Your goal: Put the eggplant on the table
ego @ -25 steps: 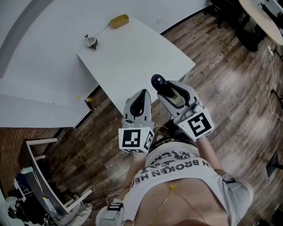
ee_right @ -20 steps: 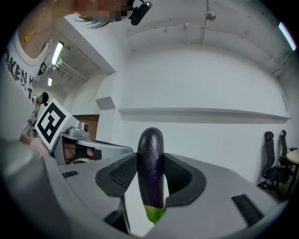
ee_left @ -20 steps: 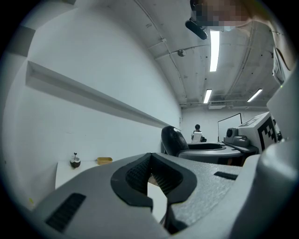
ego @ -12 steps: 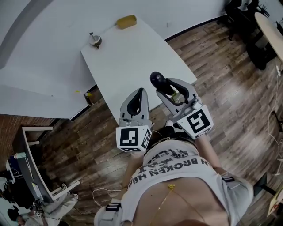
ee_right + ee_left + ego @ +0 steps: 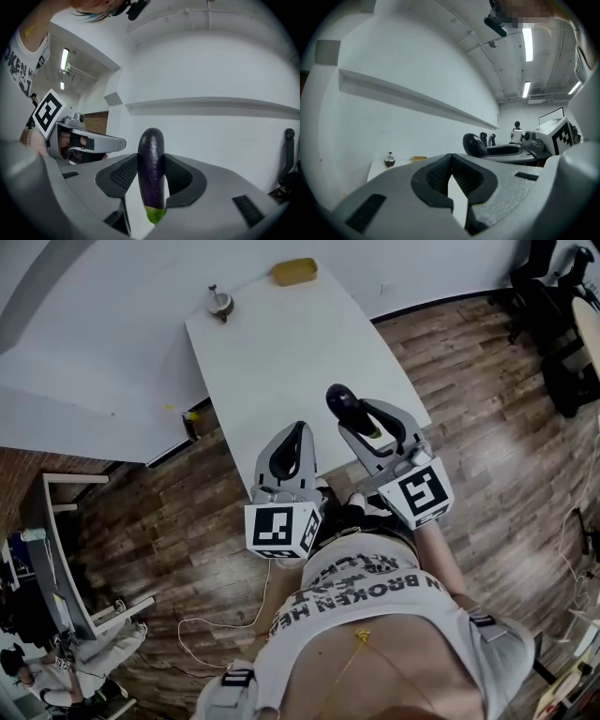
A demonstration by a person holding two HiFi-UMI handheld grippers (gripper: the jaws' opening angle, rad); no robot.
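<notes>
Carried forward since the earlier frame, the right tongs (image 5: 354, 416) and left tongs (image 5: 298, 435) are now held at the near edge of the counter (image 5: 281, 343), the right clamped on the eggplant (image 5: 339, 401), the left pressed together on nothing. Delivery is judged half done: lowering and release are left. The eggplant's long axis is laid along the tongs, dark end pointed ahead over the counter, green stem end back.

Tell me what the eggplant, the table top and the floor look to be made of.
Eggplant: probably moulded plastic; glossy, evenly dimpled purple skin, flat bright green stem end.
Table top: smooth matte white board, maybe laminate; no grain, no glare.
Floor: wood or wood-look planks; brown grain and plank seams show.
</notes>
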